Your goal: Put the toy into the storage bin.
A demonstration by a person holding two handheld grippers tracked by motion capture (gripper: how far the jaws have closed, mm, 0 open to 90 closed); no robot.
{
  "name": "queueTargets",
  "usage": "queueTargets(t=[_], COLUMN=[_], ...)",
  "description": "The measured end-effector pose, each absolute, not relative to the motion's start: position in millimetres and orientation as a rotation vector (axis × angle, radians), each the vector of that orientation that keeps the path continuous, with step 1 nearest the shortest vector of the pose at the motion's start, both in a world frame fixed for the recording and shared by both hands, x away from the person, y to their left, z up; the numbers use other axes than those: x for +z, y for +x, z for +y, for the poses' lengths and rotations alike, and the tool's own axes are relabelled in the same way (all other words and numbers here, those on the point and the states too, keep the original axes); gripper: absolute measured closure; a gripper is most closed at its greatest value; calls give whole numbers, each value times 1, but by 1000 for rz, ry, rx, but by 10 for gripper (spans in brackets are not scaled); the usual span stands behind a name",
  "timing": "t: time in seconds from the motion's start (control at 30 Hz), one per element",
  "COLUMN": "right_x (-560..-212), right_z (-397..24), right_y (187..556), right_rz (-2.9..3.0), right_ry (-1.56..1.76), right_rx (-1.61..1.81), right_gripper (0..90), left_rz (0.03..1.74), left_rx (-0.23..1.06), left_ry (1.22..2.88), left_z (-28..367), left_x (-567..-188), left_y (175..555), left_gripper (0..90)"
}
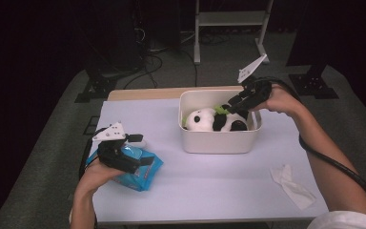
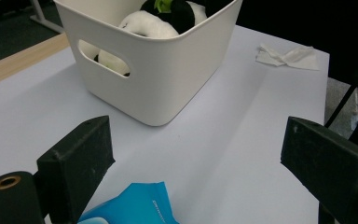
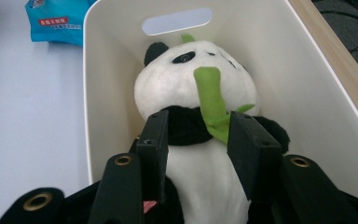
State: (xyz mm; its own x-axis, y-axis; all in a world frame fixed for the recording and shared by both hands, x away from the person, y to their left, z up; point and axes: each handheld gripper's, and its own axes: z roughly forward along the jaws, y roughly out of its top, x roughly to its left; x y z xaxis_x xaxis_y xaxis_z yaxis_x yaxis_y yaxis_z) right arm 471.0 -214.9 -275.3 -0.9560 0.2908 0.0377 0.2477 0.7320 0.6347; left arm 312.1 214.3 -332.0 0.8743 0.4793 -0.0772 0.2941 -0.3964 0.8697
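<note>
A black-and-white plush panda with a green bamboo stalk lies inside a white plastic bin at the table's far middle. My right gripper reaches into the bin from the right. Its jaws stand apart on either side of the panda's neck and chest, with the pads off the plush. At the front left my left gripper hovers over a blue wipes packet, jaws wide apart and nothing between them. The packet's corner lies below that gripper, which faces the bin's handle side.
A crumpled white tissue lies at the table's front right. The table's light surface runs between the packet and the tissue. A wooden strip edges the far side behind the bin. Stands and cables sit on the dark floor beyond.
</note>
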Motion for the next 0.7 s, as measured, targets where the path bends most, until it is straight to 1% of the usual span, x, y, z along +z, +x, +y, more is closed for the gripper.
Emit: queueTargets(t=[0.27, 0.7], right_x=[-269, -271], right_z=[-230, -250], right_y=[456, 434], right_rz=[2828, 2795], right_ry=[473, 503], right_rx=[1053, 1059], right_gripper=[558, 514], left_rz=[562, 564], left_rx=[224, 222], left_ry=[2016, 2024], left_z=[212, 210], left_x=[-333, -335], left_y=[312, 312], left_gripper=[80, 80])
